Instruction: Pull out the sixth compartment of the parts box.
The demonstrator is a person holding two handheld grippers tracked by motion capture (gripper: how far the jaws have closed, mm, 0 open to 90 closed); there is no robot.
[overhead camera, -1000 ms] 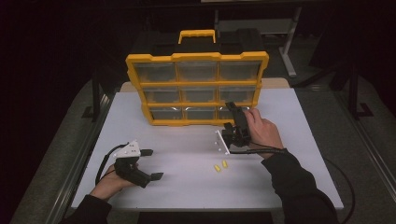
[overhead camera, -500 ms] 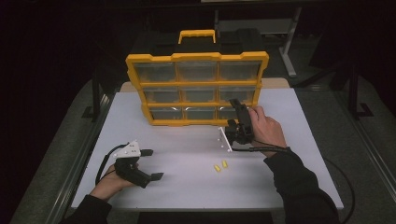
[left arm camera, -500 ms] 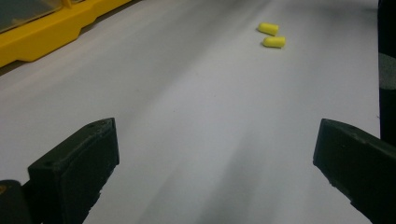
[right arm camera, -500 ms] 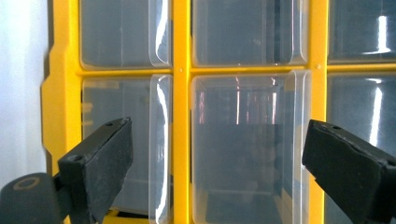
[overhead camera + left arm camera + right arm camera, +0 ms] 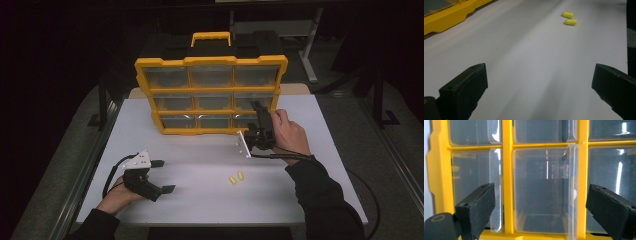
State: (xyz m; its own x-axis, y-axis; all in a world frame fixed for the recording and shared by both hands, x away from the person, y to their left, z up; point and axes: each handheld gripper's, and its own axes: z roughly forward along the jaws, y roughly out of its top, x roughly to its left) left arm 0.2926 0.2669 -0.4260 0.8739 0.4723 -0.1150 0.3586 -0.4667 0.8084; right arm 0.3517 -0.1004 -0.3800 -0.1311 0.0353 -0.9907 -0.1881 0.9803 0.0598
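A yellow organizer [image 5: 212,63] with clear drawers stands upright at the back of the white table [image 5: 200,200]. My right gripper [image 5: 255,121], turned on its side, is open and points at the organizer's lower right drawers. In the right gripper view its open jaws [image 5: 541,192] frame one clear drawer [image 5: 544,187], which looks empty. Two small yellow earplugs [image 5: 236,177] lie on the table in front of it. At the table's near left my left gripper [image 5: 164,176] rests open, with the earplugs [image 5: 569,18] far ahead of its jaws [image 5: 540,75].
The organizer has a yellow carry handle [image 5: 211,37] on top and a yellow frame [image 5: 507,182] between its drawers. The table's edges drop off to dark floor on both sides. A cable [image 5: 111,172] loops beside the left hand.
My right gripper has moved a little farther toward the organizer's lower right drawers. The left gripper and the earplugs have stayed put.
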